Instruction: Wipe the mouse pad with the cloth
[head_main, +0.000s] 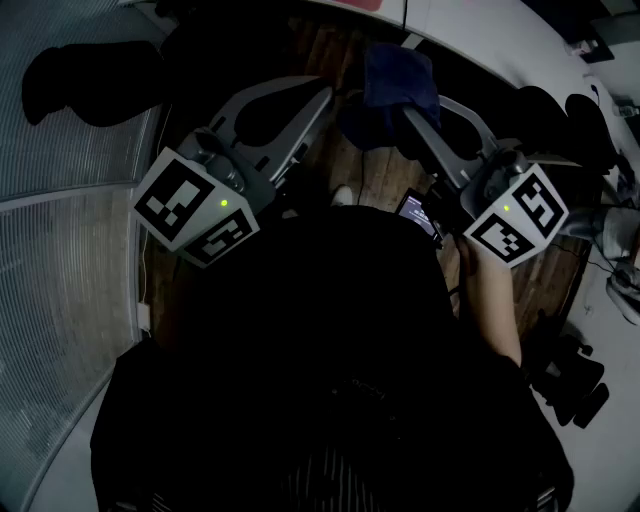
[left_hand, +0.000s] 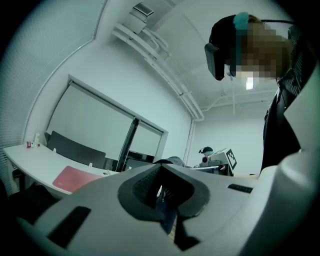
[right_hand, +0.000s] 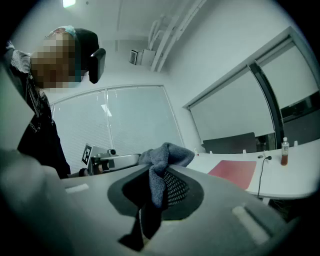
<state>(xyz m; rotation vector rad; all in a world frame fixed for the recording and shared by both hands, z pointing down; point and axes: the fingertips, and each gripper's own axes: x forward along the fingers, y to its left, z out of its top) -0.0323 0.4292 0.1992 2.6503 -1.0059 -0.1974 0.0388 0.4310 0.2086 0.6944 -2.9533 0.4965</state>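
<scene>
Over the wooden floor (head_main: 370, 175), at chest height, we hold both grippers up and tilted toward the room.

Right gripper (right_hand: 150, 200): jaws pinching the blue cloth (right_hand: 162, 160). One bunched end sticks up above the jaw tips, and the rest hangs down through the slot between the pads. From the head view the cloth sits as a dark blue wad on the right jaw tips, just beside the left gripper's tips.

Left gripper (left_hand: 165, 200): jaws pressed together with only a thin slit left. We see a sliver of blue in that slit, but we can't tell whether it's cloth caught there or cloth seen beyond the tips.

Red mouse pad (left_hand: 75, 179) lies flat on the white desk (left_hand: 30, 160), well apart from both grippers. Neither the cloth nor a claw is touching it. The right gripper view shows the same pad from the other side, with a black cable (right_hand: 260, 175) and a small bottle (right_hand: 284, 151) standing upright near it on the desk.
</scene>
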